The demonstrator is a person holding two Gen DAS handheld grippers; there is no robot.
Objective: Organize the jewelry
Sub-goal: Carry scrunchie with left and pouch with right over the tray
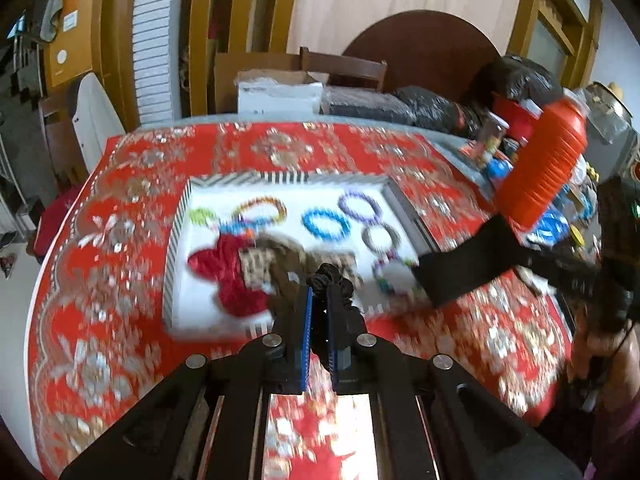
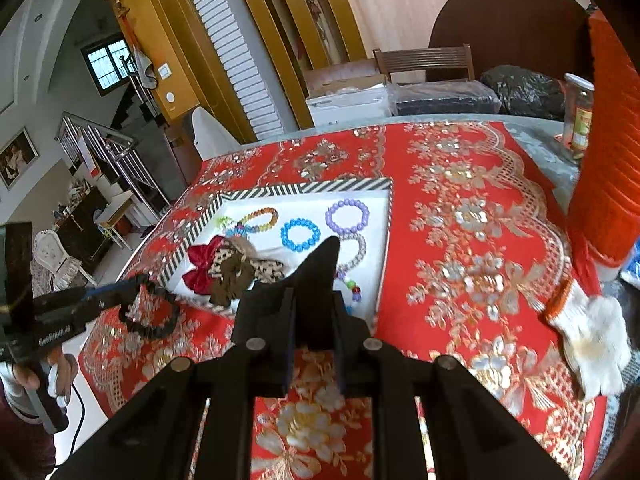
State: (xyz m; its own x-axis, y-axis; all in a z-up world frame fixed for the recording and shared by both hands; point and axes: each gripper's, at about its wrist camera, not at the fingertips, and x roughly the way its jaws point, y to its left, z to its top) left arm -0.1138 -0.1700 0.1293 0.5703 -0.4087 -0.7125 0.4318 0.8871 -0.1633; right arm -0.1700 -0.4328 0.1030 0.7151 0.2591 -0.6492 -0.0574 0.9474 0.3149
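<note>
A white tray with a striped rim point(image 1: 176, 240) point(image 2: 304, 188) lies on the red tablecloth. It holds bead bracelets: blue point(image 1: 326, 224) point(image 2: 300, 234), purple point(image 1: 360, 206) point(image 2: 347, 216), amber point(image 1: 262, 208) point(image 2: 260, 218), grey point(image 1: 382, 238), plus a red bow point(image 1: 228, 276) point(image 2: 200, 262) and brown leopard bows point(image 2: 236, 272). My left gripper point(image 1: 319, 296) is shut on a black scrunchie point(image 1: 332, 276) point(image 2: 148, 312) just in front of the tray's near edge. My right gripper point(image 2: 320, 280) is shut and empty, hovering over the tray's near right part; it shows as a black wedge in the left wrist view point(image 1: 472, 264).
A white work glove point(image 2: 592, 344) lies on the cloth at right. A red ribbed container point(image 1: 540, 164) point(image 2: 608, 160), a glass jar point(image 2: 578, 116) and clutter stand at the right edge. Boxes and black bags point(image 1: 280, 96) sit at the far edge. The table rim falls off at left.
</note>
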